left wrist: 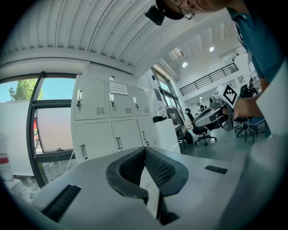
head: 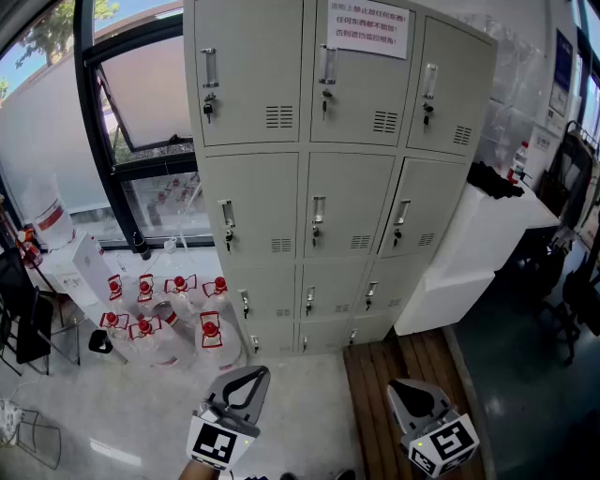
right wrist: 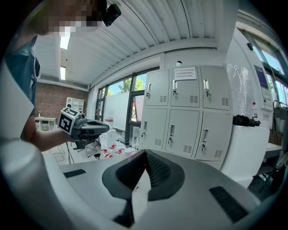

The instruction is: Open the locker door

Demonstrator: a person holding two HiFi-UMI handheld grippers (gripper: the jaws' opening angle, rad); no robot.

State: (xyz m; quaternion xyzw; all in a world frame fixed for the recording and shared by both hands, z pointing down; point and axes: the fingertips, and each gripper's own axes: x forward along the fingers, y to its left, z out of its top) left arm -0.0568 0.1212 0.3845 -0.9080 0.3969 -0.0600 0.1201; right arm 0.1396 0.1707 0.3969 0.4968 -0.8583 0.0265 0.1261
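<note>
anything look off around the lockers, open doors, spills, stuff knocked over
Nothing stands out. Every door on the locker looks shut and flush, the notice on a top door lies flat, and the water jugs on the floor to its left stand upright with no spill visible.

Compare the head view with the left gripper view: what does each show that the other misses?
Only the head view shows the red-capped water bottles on the floor, the wooden platform and the lowest rows of the lockers. Only the left gripper view shows the ribbed ceiling and a black office chair. Both show the lockers' closed upper doors with the notice, the window, the left gripper and the right gripper, each with jaws together and holding nothing.
</note>
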